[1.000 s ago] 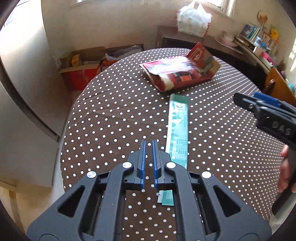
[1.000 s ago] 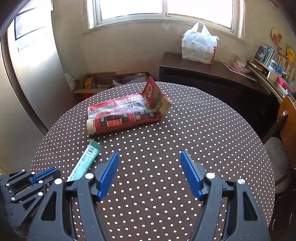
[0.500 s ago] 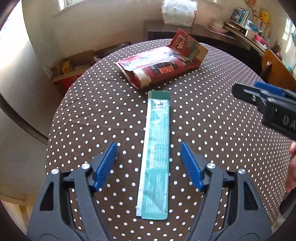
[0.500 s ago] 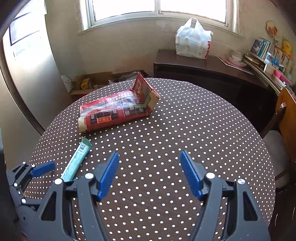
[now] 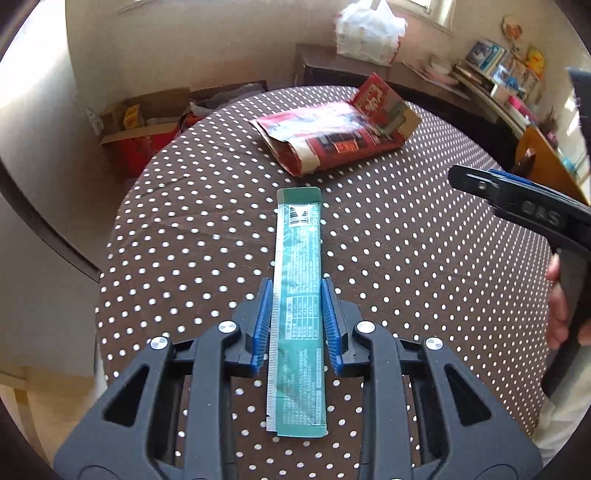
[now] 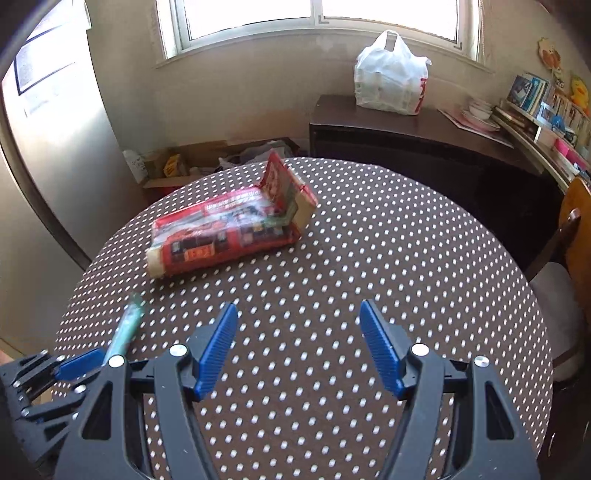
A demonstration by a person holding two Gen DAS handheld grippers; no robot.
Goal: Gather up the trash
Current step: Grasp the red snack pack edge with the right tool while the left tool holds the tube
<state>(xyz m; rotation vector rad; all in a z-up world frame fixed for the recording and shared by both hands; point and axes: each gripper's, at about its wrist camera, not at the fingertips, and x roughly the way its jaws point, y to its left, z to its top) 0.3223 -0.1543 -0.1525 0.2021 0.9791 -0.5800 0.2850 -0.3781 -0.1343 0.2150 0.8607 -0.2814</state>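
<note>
A sunlit room with a window (image 6: 317,14) behind holds a round bench (image 5: 424,258) draped in a brown cloth with white dots. Taking the green wrapper (image 5: 297,306) as the landmark: it lies flat on the bench, a long narrow strip running away from the left wrist camera. The left gripper (image 5: 297,321) straddles the wrapper's nearer half, its blue fingers (image 5: 263,325) standing just beside the two long edges; they have just been closing in with the wrapper between them, and a thin sliver of cloth shows on each side, so they do not seem to press on it yet. Beyond the wrapper's far end, near but apart from it, lies a crumpled red package (image 5: 332,136) with one flap standing up. To the right of the wrapper, well apart from it, the right gripper (image 6: 299,347) hangs over bare dotted cloth with its fingers (image 6: 216,347) spread wide and nothing between them; a hand (image 5: 559,302) grips its handle. Far beyond the wrapper, off the bench, a white plastic bag (image 6: 389,74) sits on a dark cabinet (image 6: 406,136), and open cardboard boxes (image 5: 144,118) stand on the floor
</note>
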